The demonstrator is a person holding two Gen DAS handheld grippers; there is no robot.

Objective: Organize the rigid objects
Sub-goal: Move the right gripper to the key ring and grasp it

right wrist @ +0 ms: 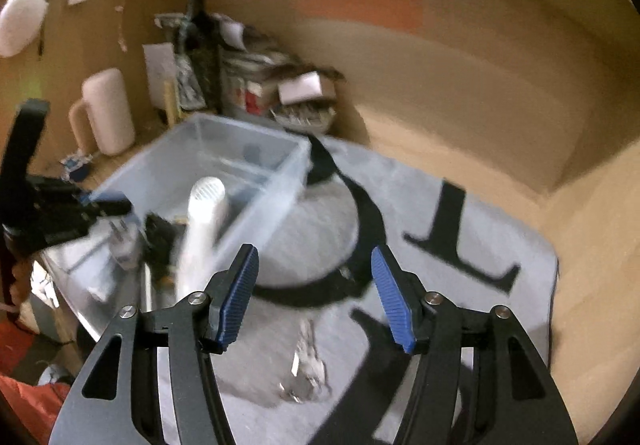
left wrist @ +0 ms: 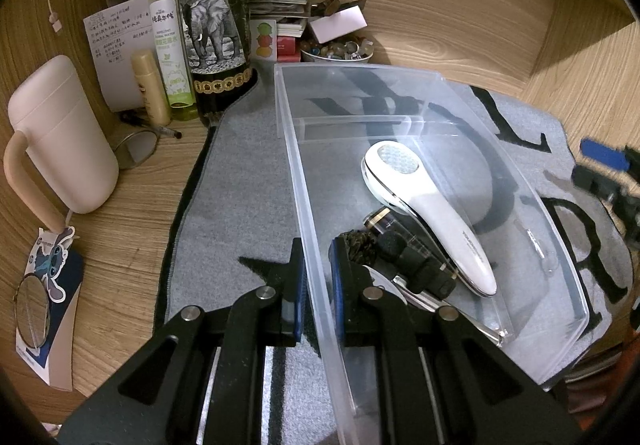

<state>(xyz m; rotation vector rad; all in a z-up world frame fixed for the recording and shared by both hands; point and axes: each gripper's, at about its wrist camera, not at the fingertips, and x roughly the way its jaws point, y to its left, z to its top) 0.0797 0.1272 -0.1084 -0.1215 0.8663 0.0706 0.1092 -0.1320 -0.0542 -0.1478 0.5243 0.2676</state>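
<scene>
Left wrist: left gripper [left wrist: 318, 285] fingers clamp bin wall [left wrist: 308, 205]; right gripper [right wrist: 316, 297] wide, empty.

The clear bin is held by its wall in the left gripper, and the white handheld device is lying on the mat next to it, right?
Not quite. The left wrist view shows the white handheld device lying inside the clear bin, not on the mat. The left gripper does clamp the bin's wall.

Your two grippers, one pinching, one spread

Your left gripper [left wrist: 318, 285] has its pads closed against a thin wall between them; your right gripper [right wrist: 316, 297] hangs wide apart, gripping nothing.
</scene>
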